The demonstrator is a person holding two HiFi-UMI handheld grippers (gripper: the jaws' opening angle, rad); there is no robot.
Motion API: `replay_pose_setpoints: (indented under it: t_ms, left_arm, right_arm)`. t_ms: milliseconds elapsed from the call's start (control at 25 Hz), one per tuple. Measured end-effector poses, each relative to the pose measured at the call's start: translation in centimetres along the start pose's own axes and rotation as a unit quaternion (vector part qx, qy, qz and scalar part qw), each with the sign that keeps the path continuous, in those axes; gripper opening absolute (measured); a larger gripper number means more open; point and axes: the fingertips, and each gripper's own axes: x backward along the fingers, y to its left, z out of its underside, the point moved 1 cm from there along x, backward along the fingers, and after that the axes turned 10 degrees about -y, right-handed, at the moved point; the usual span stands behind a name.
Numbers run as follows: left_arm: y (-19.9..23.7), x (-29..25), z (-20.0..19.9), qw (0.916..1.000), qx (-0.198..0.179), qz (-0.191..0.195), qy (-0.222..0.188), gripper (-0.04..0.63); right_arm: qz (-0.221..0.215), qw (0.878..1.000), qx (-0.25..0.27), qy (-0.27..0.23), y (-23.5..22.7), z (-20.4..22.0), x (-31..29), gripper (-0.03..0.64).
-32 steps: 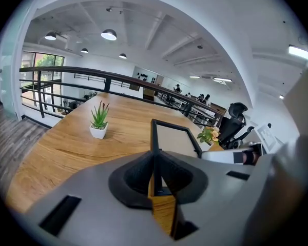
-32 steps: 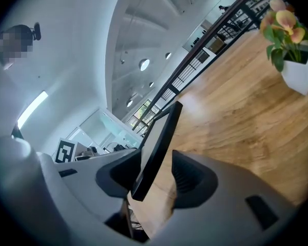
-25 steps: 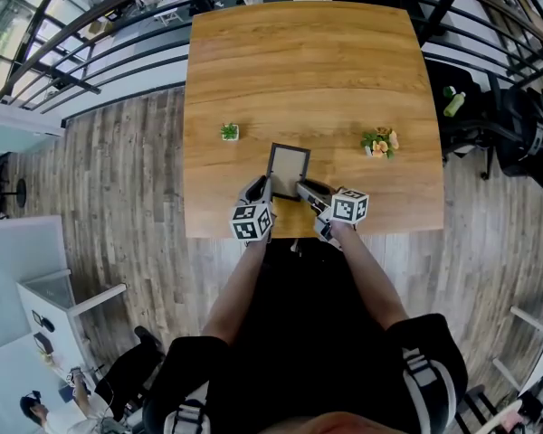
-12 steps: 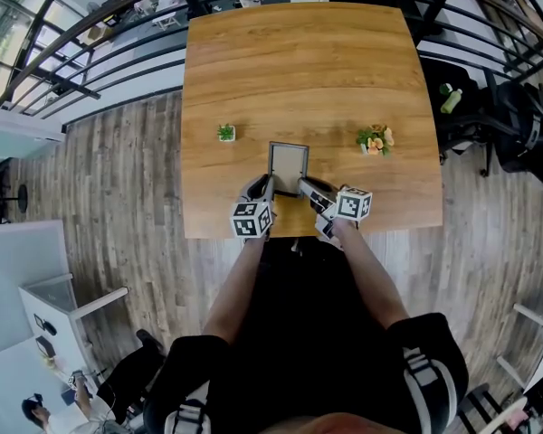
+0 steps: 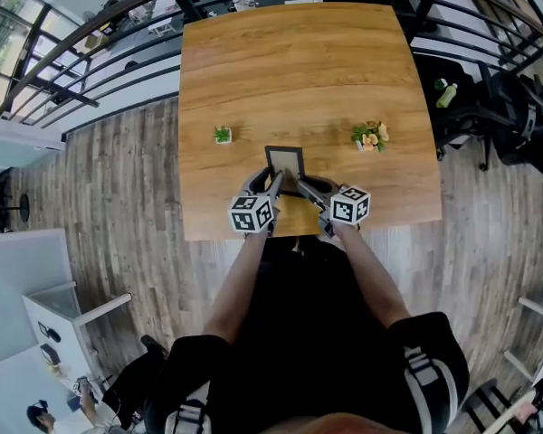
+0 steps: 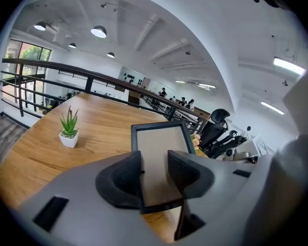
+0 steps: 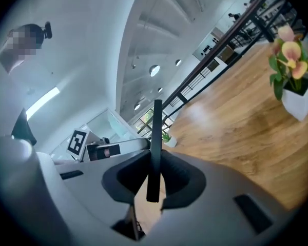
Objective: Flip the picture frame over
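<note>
At the far left of the wooden tabletop (image 5: 299, 61), a small spiky green plant (image 5: 222, 135) in a white pot is seen standing on its own, well apart from the action. Next, the left hand-held gripper (image 6: 154, 163) is found near the front edge, its jaws parted and opening right now; the picture frame (image 5: 285, 163) is seen through the gap between them, but it is not pressed by either pad. The frame itself, a black rim round a plain tan panel, is held near the front middle of the tabletop and tipped up off the wood, with that tan panel turned towards the left gripper view. Whether its lower edge is touching the tabletop cannot be told. On its right side the frame is gripped by the right hand-held gripper (image 7: 154, 165), and there the rim is caught edge-on, with both pads closed against it. Further right, a white pot of pink and yellow flowers (image 5: 368, 136) is left standing clear of both grippers.
</note>
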Motion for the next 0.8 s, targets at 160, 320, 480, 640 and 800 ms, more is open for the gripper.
replay_pose_setpoints:
  t_ms: [160, 320, 480, 640, 800]
  left_arm:
    - [-1.9, -0.3, -0.3, 0.9995, 0.017, 0.026, -0.003, 0.172]
    - [-3.1, -0.7, -0.2, 0.9975, 0.057, 0.043, 0.001, 0.175]
    - [-3.7, -0.8, -0.1, 0.9951, 0.084, 0.051, 0.002, 0.175]
    - [-4.1, -1.1, -0.1, 0.9925, 0.108, 0.057, 0.006, 0.181]
    - [-4.3, -1.6, 0.2, 0.9853, 0.158, 0.064, 0.007, 0.193]
  right_arm:
    - [0.036, 0.995, 0.094, 0.029, -0.6, 0.3, 0.3, 0.075]
    - [0.048, 0.982, 0.177, 0.05, -0.3, 0.5, 0.2, 0.074]
    - [0.045, 0.979, 0.191, 0.048, 0.3, 0.5, 0.1, 0.075]
    - [0.055, 0.968, 0.236, 0.06, 0.7, 0.5, 0.3, 0.075]
    - [0.068, 0.95, 0.295, 0.078, 1.1, 0.3, 0.5, 0.075]
